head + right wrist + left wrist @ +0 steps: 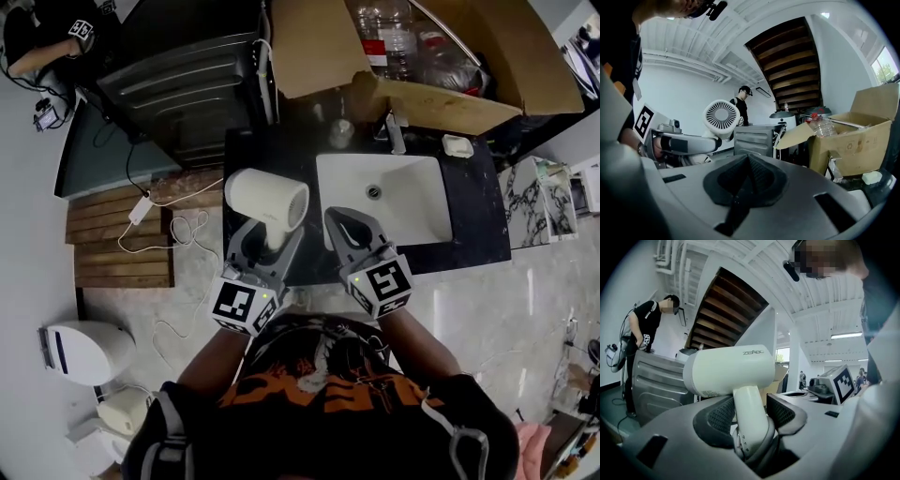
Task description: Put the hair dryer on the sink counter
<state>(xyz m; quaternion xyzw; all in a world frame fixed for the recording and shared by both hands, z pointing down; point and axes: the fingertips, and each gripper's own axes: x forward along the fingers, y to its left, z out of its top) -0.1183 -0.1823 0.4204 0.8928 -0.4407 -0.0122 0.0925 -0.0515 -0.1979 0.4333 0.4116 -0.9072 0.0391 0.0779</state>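
– Over the counter (246,150), left of the basin (403,216), what is the left gripper (272,246) carrying?
– It is clamping the dryer (267,197) by the handle (751,418), its pads (780,411) pressing on either side, with the barrel (726,369) sticking out above the jaws. Whether the dryer is touching the counter I am not managing to tell; I am judging that it is hanging just above.
– And the right gripper (342,220)?
– Its jaws are sitting together with nothing between them, just beside the left one, near the basin's front edge.
– How is the dryer going to handle?
– I am guessing at hard, smooth plastic: stiff, fairly light, a little slippery, and top-heavy with that fat barrel. The handle is looking like the right place to hold, since that is leaving the barrel free. Laid on its side it should be resting steadily; stood on end, it is probably going to tip.
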